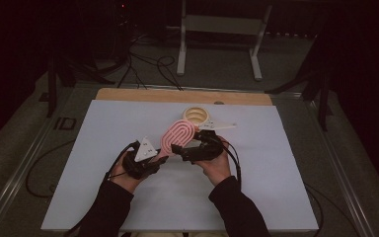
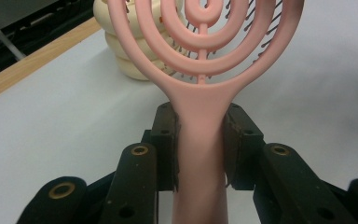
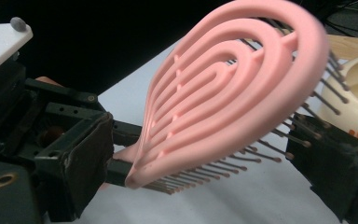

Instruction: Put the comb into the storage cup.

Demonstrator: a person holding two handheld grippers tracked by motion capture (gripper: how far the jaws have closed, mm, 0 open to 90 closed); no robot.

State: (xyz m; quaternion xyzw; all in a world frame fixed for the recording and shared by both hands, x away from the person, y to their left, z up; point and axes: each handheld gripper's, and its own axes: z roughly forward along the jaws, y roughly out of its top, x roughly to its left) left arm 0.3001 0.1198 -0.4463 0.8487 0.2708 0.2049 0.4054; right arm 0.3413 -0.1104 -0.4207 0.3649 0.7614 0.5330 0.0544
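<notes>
hairbrush [image 2: 200, 116] handle clamped between left gripper [image 2: 200, 144] fingers, its head between right gripper [image 3: 205, 163] fingers, apart.

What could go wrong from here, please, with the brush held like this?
1. The left gripper clamps only the handle of the brush; a push from the right gripper, whose jaws flank the head without pressing, might twist it loose.
2. The bristles touch a jaw and might bend.
3. The cream holder sits close behind and might be knocked.
</notes>
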